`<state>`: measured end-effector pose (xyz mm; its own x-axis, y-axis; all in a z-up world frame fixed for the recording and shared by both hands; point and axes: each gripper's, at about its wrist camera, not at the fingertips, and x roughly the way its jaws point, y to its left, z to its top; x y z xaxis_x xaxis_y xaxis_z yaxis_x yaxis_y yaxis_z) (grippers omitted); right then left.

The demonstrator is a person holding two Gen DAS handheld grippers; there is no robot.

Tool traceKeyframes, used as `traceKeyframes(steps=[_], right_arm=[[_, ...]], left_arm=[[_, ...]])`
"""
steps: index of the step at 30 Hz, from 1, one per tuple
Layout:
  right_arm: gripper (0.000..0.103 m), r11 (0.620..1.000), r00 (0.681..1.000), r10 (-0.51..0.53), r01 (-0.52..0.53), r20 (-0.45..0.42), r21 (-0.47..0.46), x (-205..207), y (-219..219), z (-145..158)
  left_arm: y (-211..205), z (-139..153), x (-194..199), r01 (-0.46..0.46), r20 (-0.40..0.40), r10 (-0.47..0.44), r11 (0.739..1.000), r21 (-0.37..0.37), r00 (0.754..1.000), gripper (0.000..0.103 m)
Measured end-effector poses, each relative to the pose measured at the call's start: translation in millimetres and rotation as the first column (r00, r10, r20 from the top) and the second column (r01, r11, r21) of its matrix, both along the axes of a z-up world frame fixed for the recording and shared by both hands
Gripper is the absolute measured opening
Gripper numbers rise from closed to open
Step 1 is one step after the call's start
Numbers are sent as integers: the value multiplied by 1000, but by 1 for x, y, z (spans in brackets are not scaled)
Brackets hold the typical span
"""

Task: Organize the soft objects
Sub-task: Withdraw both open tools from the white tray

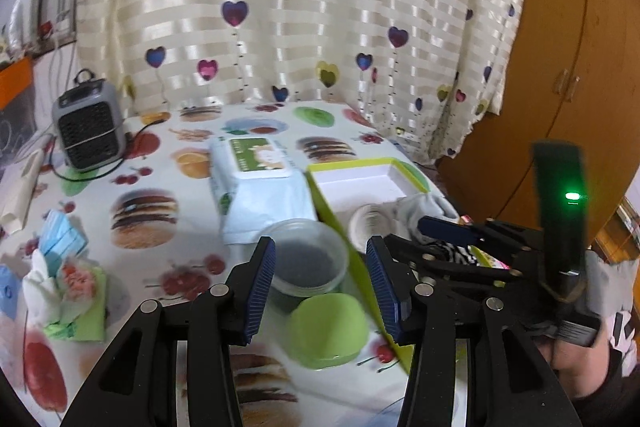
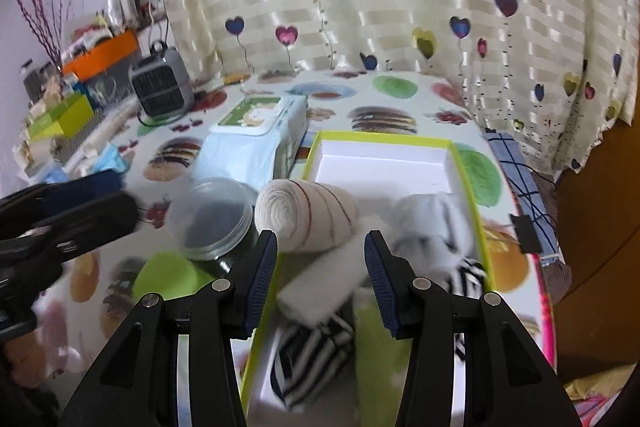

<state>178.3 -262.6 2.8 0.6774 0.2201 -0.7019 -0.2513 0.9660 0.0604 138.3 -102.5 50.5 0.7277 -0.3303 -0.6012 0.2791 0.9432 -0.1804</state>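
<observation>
Soft objects were found gathered in a green-rimmed box [image 2: 467,183] on the tabletop [image 2: 404,87]: a rolled white bandage [image 2: 308,213] leaning at the near left wall, a white folded cloth [image 2: 320,291] beneath it, a black-and-white striped fabric [image 2: 312,359] at the near end, and a grey-white sock [image 2: 432,223] toward the right wall. The far half of the box was seen bare, presumably left for further items.

The right tool [image 2: 320,275] was held over the box, angled downward, jaws standing apart with nothing pressed between the pads; the cloth and bandage were seen through the gap only. Judged: positioned for tidying or for release just completed.

The left tool [image 1: 322,281] was noted outside the box's left wall, above a clear plastic jar [image 1: 308,259] with dark contents and its green lid [image 1: 328,331], jaws wide and empty. Judged: neither jar nor lid is soft, so these were likely passed over.

Further soft things were recorded well apart at the tabletop's left edge: a crumpled pile of tissue packs and cloths [image 1: 68,291], and a blue mask bundle [image 1: 60,231]. A wet-wipes pack [image 1: 260,187] lay just beside the box. These were judged the remaining candidates; the left tool stood nearer them. A small heater [image 1: 88,127] stood at the far left, uninvolved
</observation>
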Motion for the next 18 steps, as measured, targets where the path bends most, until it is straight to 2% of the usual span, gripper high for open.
traceKeyframes(steps=[6,10,18], right_arm=[[47,990,995,-101,99,-15,-100,10,-9,-13],[47,988,993,-120,119,-2,-101,2,-15,-6],[47,998,997,-51,52,59,-22,-28,-4,27]], left_arm=[[15,-4,3,-32,-10,32,999,-4,999,46],[18,-7,4,-41,-23,41,999,-8,999,46],[24,-4,-12,-66,-21,66,998,6,998,46]])
